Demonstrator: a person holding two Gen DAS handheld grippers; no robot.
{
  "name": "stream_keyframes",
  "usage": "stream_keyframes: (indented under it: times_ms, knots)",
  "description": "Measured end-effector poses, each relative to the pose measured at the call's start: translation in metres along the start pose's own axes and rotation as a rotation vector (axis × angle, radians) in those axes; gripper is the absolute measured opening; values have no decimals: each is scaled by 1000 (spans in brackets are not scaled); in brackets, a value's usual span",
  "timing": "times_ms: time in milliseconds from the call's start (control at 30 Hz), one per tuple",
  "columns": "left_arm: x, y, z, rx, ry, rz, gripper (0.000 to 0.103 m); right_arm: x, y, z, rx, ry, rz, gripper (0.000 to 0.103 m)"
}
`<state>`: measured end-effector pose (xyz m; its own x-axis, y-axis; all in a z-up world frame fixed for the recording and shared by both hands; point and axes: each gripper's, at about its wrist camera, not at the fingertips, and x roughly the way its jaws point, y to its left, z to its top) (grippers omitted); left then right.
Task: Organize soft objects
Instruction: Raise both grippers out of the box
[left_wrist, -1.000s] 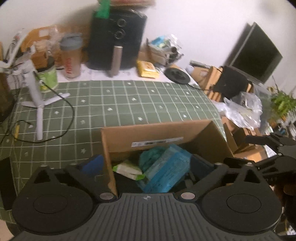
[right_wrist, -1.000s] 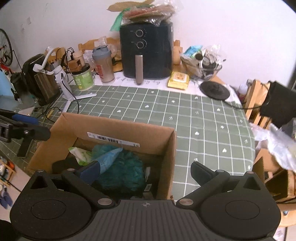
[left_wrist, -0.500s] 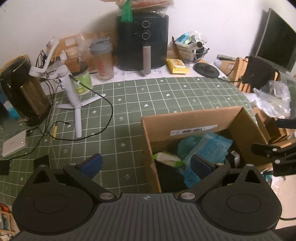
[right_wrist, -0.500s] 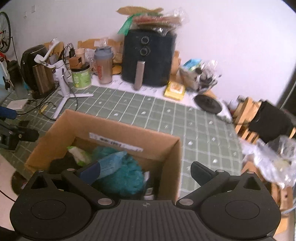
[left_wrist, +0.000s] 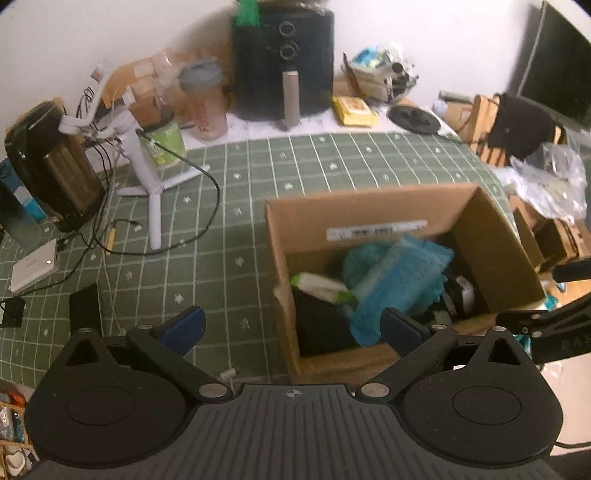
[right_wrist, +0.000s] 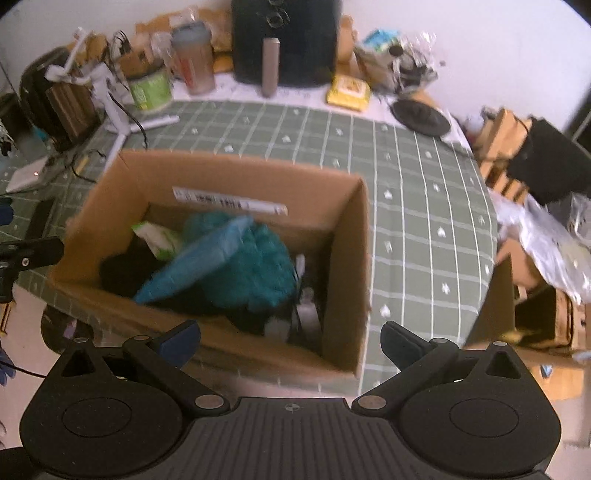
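Note:
An open cardboard box (left_wrist: 491, 236) (right_wrist: 347, 258) stands on the green checked tablecloth near the table's front edge. Inside lie a teal fluffy cloth (right_wrist: 255, 266), a light blue folded towel (left_wrist: 402, 273) (right_wrist: 195, 266), a white and green pack (left_wrist: 321, 286) (right_wrist: 157, 236) and a black soft item (left_wrist: 321, 325) (right_wrist: 125, 266). My left gripper (left_wrist: 291, 326) is open and empty, held above the box's near left corner. My right gripper (right_wrist: 290, 338) is open and empty, above the box's near wall. The right gripper's black frame (left_wrist: 554, 328) shows at the left wrist view's right edge.
At the table's back stand a black air fryer (left_wrist: 284, 62), a shaker bottle (left_wrist: 203, 103), a green tub (left_wrist: 168, 142), a yellow pack (left_wrist: 352, 110) and a black disc (left_wrist: 415, 118). A white tripod (left_wrist: 147, 177), cables and a dark kettle (left_wrist: 51, 166) sit left. Boxes and plastic bags (right_wrist: 546, 236) crowd the right.
Both grippers have pulled back and risen from the box, staying open. The left one swung left, then back toward the box. The box contents stay put.

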<state>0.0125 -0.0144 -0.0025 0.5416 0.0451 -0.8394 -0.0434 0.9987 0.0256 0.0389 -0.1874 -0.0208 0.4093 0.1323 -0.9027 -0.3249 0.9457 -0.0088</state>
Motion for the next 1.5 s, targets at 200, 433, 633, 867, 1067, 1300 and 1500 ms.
stream_keyframes:
  times_ms: [200, 433, 633, 867, 1067, 1300, 1500]
  knots:
    - [3, -13, -8, -10, 63, 8, 103, 1, -4, -8, -4, 34, 2, 103]
    - [10, -12, -14, -66, 152, -12, 103, 5, -7, -16, -19, 72, -2, 103]
    - [10, -14, -19, -85, 181, -9, 103, 4, -6, -19, -28, 77, 0, 103]
    - [9, -16, -20, -90, 190, -3, 103, 5, -8, -18, -28, 76, 7, 103]
    - [7, -16, -19, -90, 184, -5, 103, 5, -7, -17, -32, 73, 7, 103]
    - [8, -17, -19, -85, 183, -7, 103, 4, -7, -17, -30, 69, 1, 103]
    - [9, -17, -18, -84, 184, -9, 103, 4, -6, -16, -27, 68, -5, 103]
